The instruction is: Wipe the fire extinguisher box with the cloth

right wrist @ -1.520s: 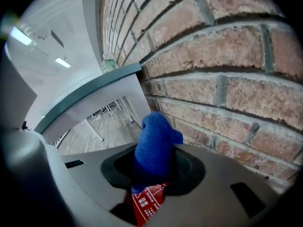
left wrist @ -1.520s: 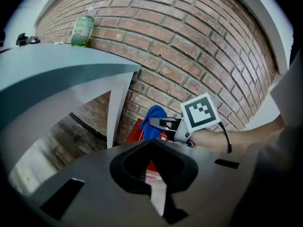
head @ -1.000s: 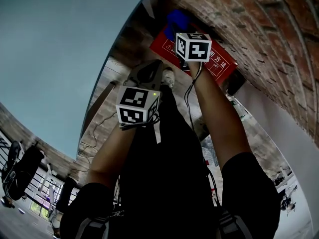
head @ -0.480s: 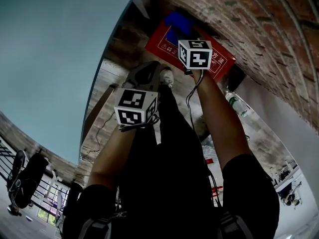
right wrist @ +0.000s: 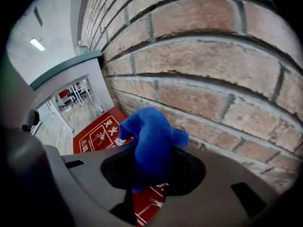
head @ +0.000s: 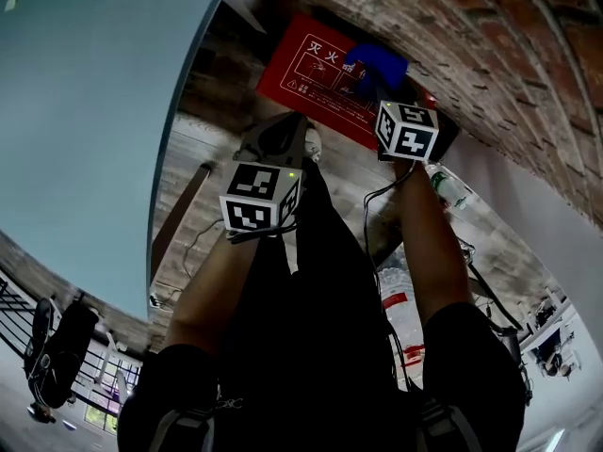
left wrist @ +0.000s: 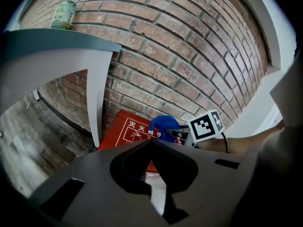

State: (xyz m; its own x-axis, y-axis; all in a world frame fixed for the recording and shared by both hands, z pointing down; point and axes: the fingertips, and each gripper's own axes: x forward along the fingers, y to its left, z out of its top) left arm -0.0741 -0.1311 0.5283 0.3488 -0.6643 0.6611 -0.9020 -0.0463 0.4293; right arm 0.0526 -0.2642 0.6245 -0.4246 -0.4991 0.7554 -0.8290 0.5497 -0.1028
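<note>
The red fire extinguisher box [head: 316,69] with white print lies at the foot of the brick wall [head: 490,55]. My right gripper [head: 384,90] is shut on the blue cloth [head: 377,64], which rests over the box's right part, close to the wall. In the right gripper view the cloth [right wrist: 151,134] bulges up from between the jaws, with the box [right wrist: 97,131] below. My left gripper [head: 275,147] hangs back from the box with its jaws together and nothing in them. From its own view I see the box [left wrist: 124,130], the cloth [left wrist: 163,125] and the right gripper's marker cube [left wrist: 206,125].
A grey-topped white table [left wrist: 97,93] stands left of the box, with a green bottle [left wrist: 64,14] on it. A plastic bottle [head: 449,192] lies on the wooden floor to the box's right. The person's shoe [head: 317,145] is just in front of the box.
My right gripper has carried the cloth from the box's left end across to its right part, so the printed left half now shows. The left gripper has hardly moved.
</note>
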